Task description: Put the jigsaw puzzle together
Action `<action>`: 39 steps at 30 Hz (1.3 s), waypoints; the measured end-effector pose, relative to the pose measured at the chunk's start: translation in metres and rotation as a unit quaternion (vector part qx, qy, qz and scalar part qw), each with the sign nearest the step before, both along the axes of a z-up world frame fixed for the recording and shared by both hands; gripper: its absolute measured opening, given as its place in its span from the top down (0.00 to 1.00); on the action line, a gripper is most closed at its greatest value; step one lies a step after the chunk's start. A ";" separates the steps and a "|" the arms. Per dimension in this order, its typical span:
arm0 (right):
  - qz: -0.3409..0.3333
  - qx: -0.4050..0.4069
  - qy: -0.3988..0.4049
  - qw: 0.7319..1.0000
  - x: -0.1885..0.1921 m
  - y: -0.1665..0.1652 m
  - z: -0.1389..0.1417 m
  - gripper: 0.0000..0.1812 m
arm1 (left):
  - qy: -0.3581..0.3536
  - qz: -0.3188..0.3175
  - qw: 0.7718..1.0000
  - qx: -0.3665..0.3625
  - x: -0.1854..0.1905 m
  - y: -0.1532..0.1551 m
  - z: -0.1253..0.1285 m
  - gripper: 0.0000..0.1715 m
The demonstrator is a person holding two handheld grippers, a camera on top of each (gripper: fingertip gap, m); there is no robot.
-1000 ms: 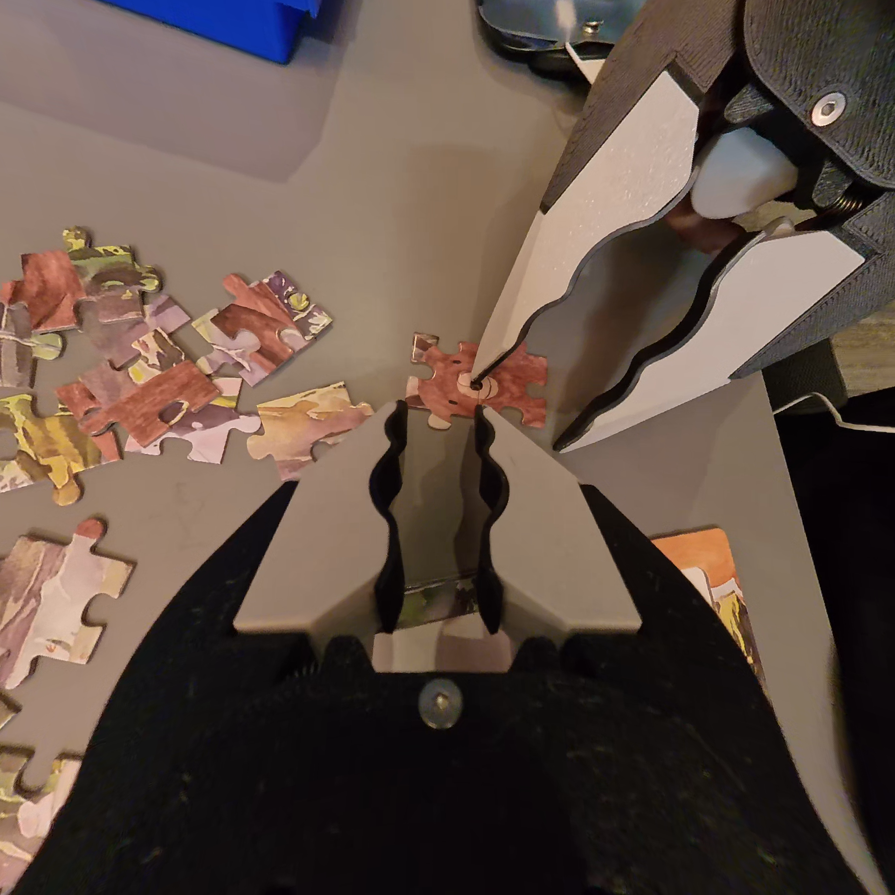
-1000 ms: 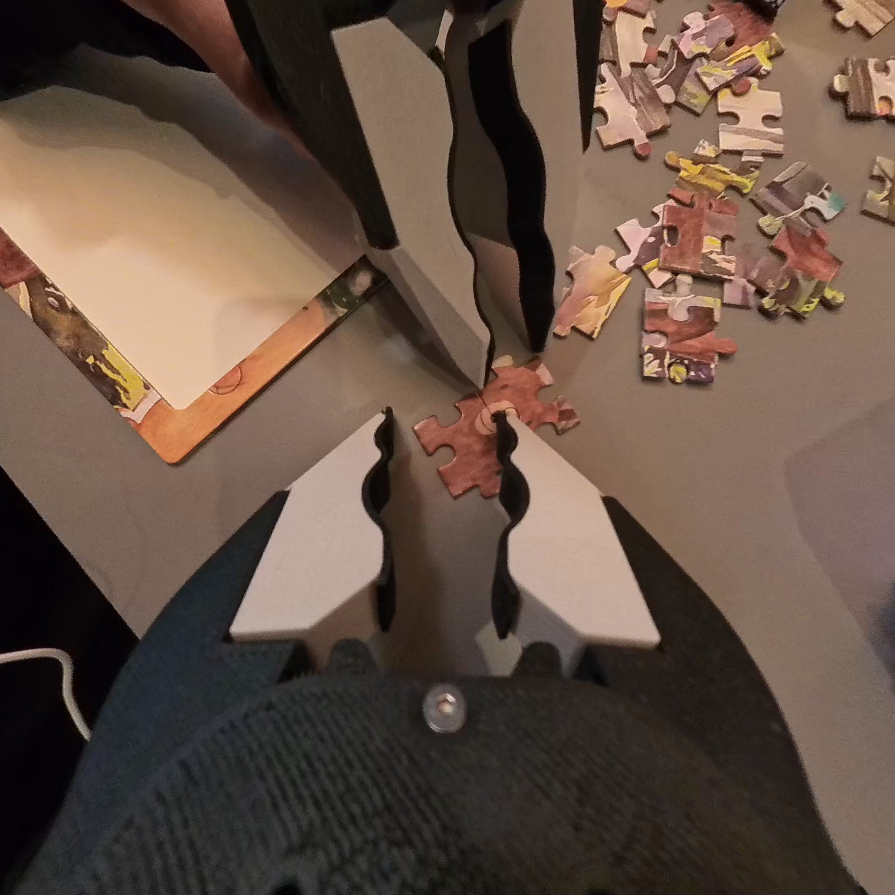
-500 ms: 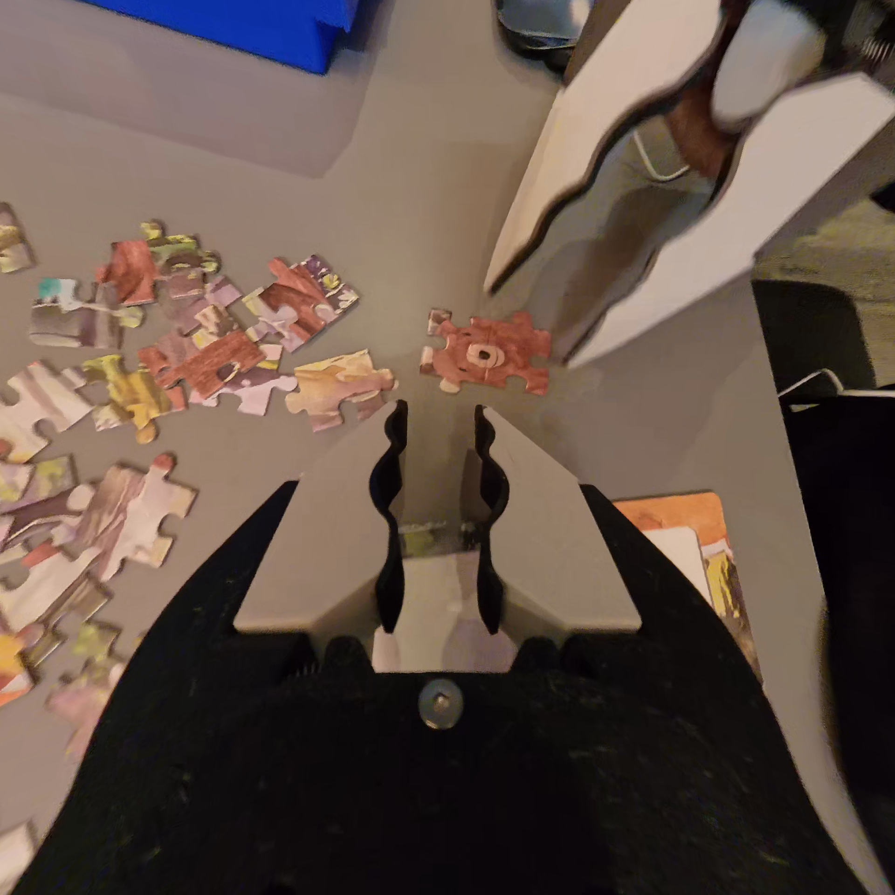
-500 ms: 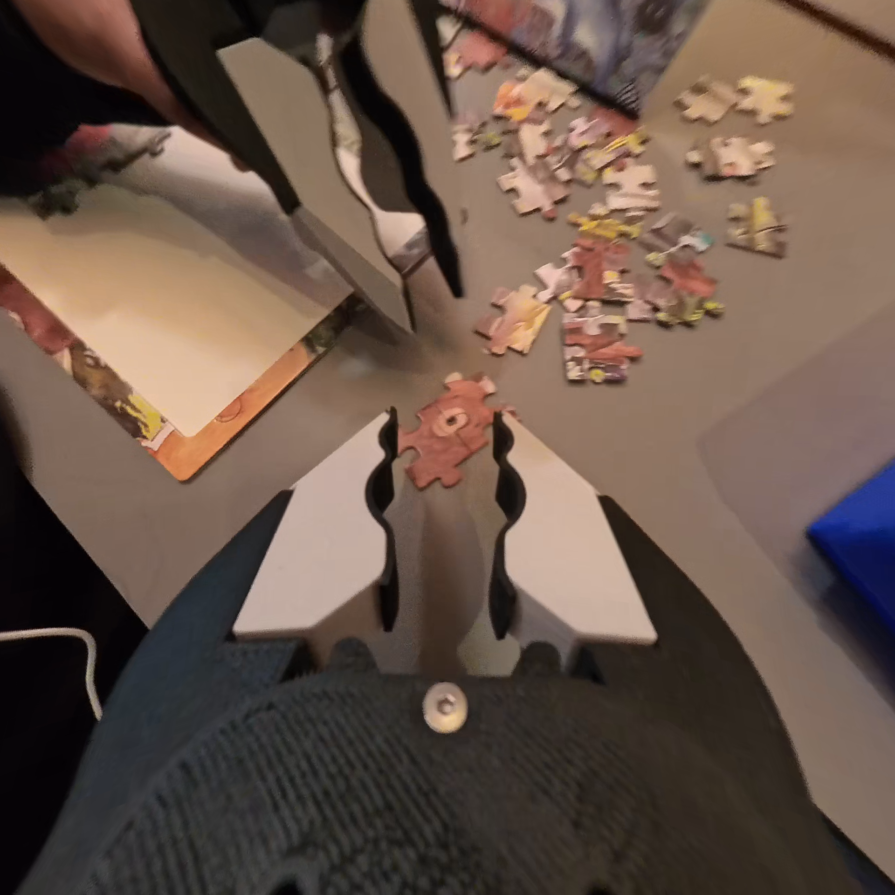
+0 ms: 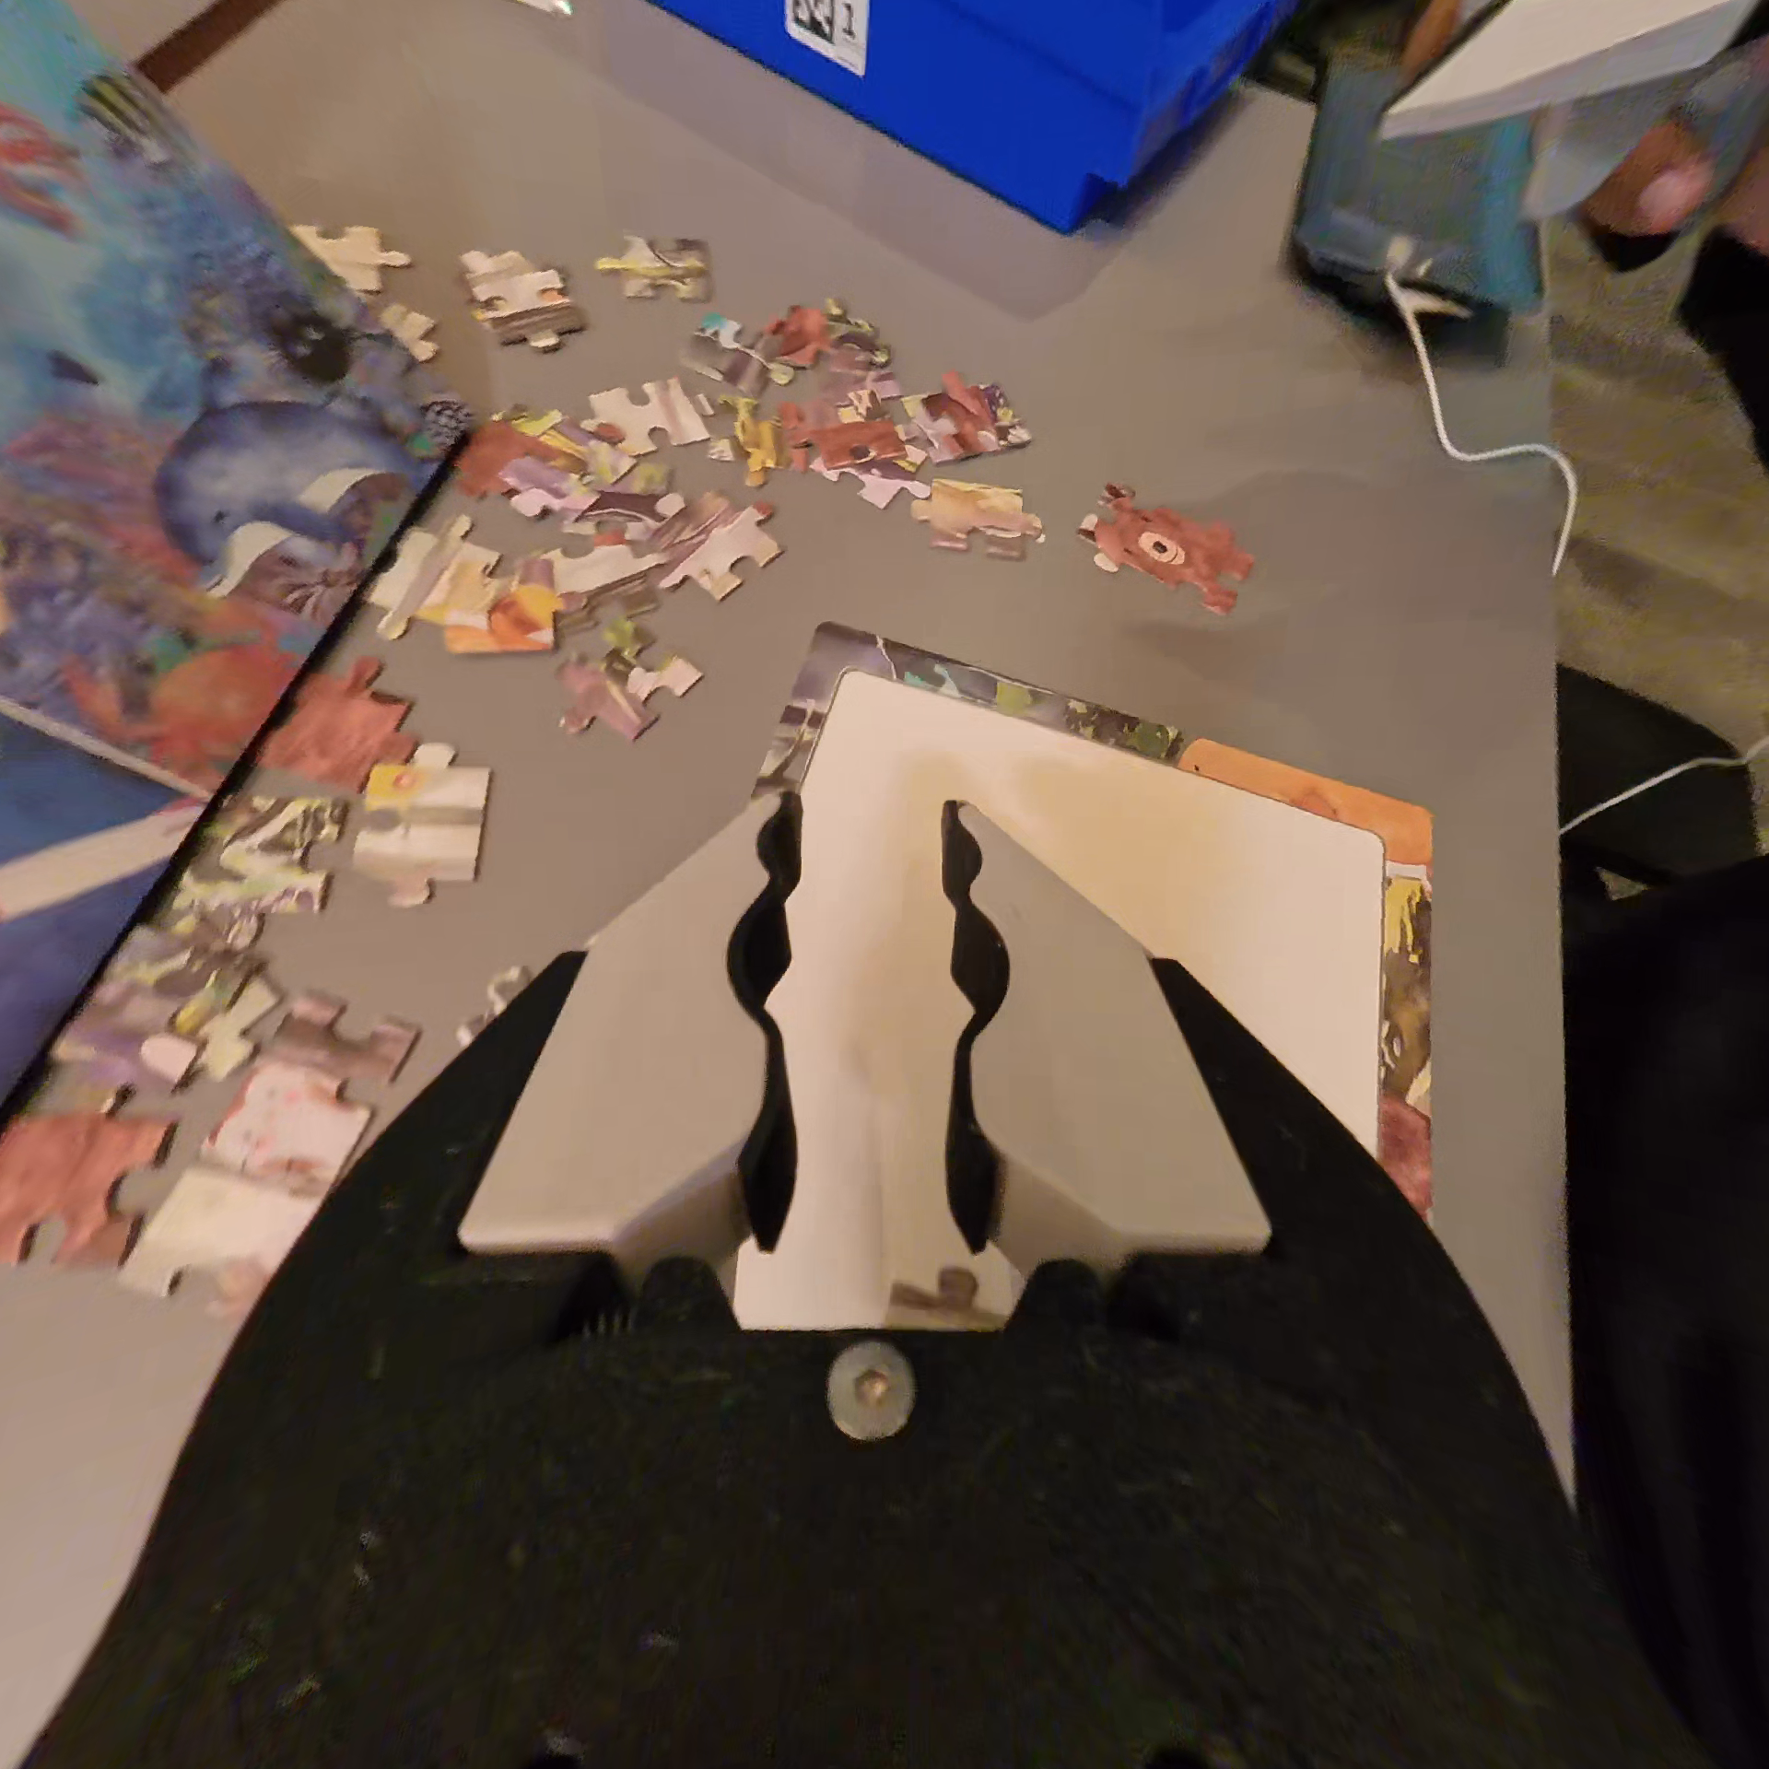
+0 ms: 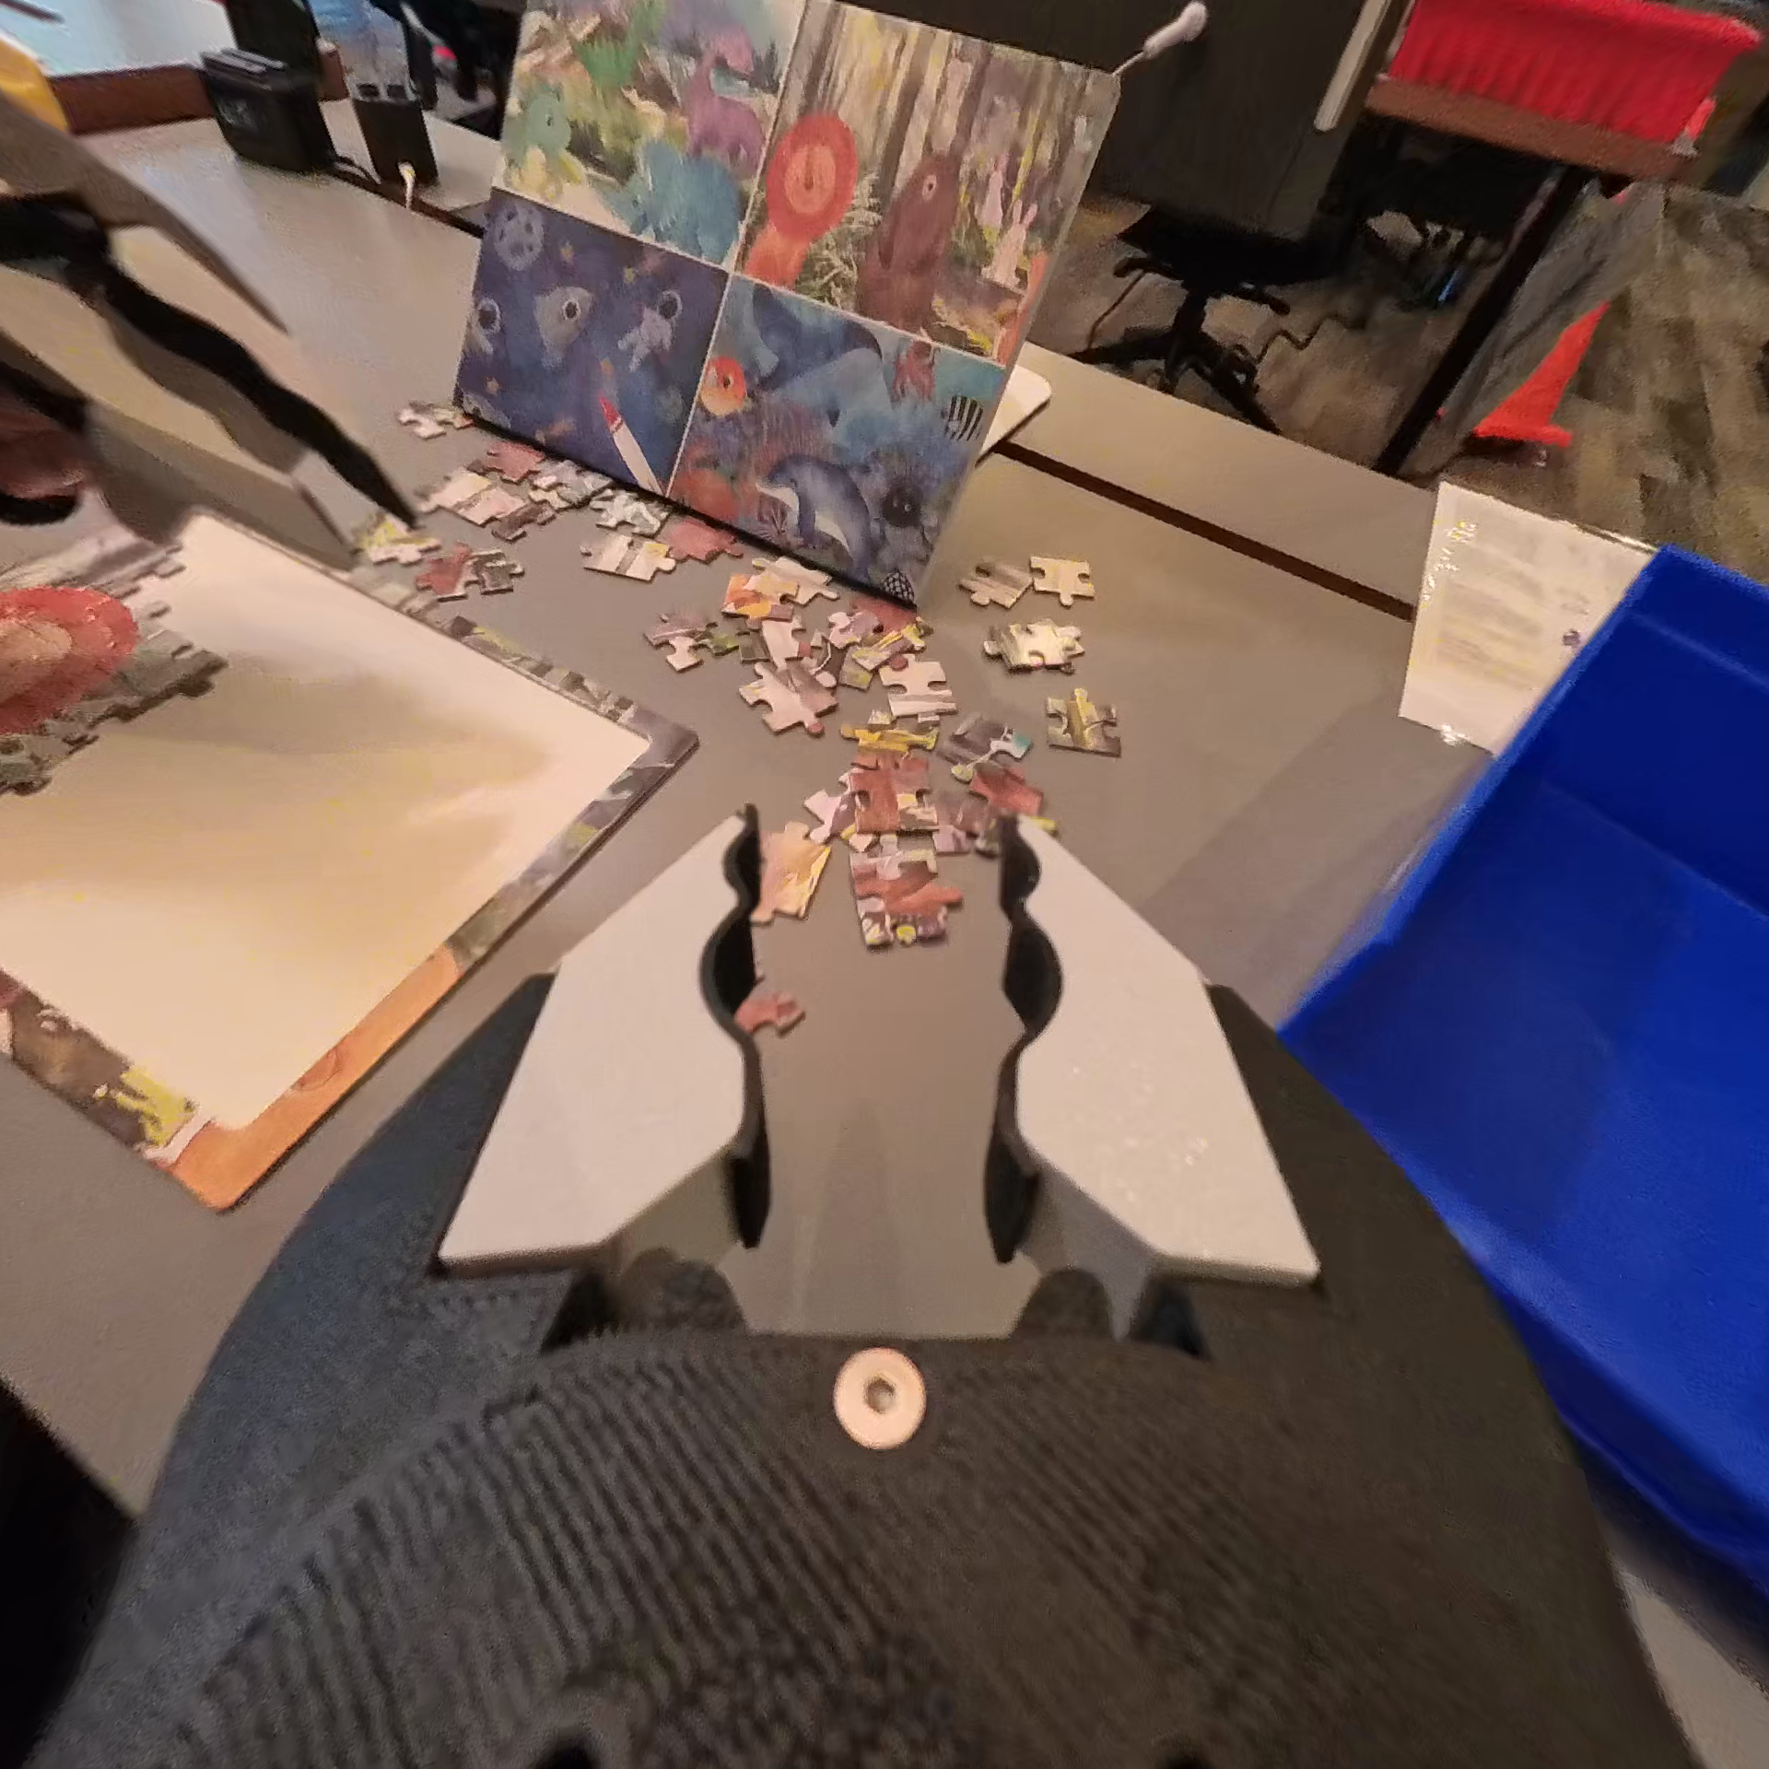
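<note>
A joined pair of brown bear pieces [image 5: 1163, 550] lies flat on the grey table [image 5: 1244, 383], beyond the puzzle tray [image 5: 1321, 804]. My left gripper [image 5: 869, 814] is open and empty, hovering over the tray's white inside. My right gripper [image 6: 879, 828] is open and empty, raised above the table. Part of a brown piece [image 6: 771, 1010] shows between its fingers on the table below. The tray [image 6: 316, 1110] lies to its left, with some pieces [image 6: 57, 651] fitted at its far left. Loose pieces [image 5: 670, 479] [image 6: 862, 689] are scattered ahead.
The picture box [image 6: 766, 287] stands upright behind the loose pieces, at the left [image 5: 191, 431] in the left wrist view. A blue bin [image 6: 1579, 957] [image 5: 1005, 96] sits at the right. A paper sheet [image 6: 1503, 613] and a white cable [image 5: 1493, 402] lie near the table edge. Some 25 centimeters of space lies between my two pairs of fingers.
Both grippers have pulled up and back from the brown bear pair, which stays on the table. The left gripper now hangs over the tray. Both stayed open.
</note>
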State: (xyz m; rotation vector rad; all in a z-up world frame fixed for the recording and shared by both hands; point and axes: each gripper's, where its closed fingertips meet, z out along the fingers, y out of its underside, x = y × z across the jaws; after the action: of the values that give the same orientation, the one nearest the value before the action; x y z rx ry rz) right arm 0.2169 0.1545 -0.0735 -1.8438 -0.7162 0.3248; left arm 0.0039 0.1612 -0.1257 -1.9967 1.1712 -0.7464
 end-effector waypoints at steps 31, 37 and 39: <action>0.032 0.005 0.087 0.996 -0.076 0.146 -0.017 0.80 | -0.061 0.168 0.981 0.078 -0.130 0.038 -0.003 0.90; 0.049 -0.003 0.075 0.996 -0.088 0.142 -0.024 0.81 | -0.067 0.174 0.980 0.072 -0.130 0.039 -0.006 0.90; 0.046 -0.004 0.063 0.997 -0.089 0.143 -0.027 0.82 | -0.066 0.176 0.980 0.070 -0.130 0.040 -0.007 0.90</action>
State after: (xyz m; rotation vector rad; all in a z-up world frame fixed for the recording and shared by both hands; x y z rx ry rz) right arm 0.1283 0.2971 -0.1008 -1.7828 -0.7145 0.5010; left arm -0.1265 0.2007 -0.1330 -1.9328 0.7435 -0.5869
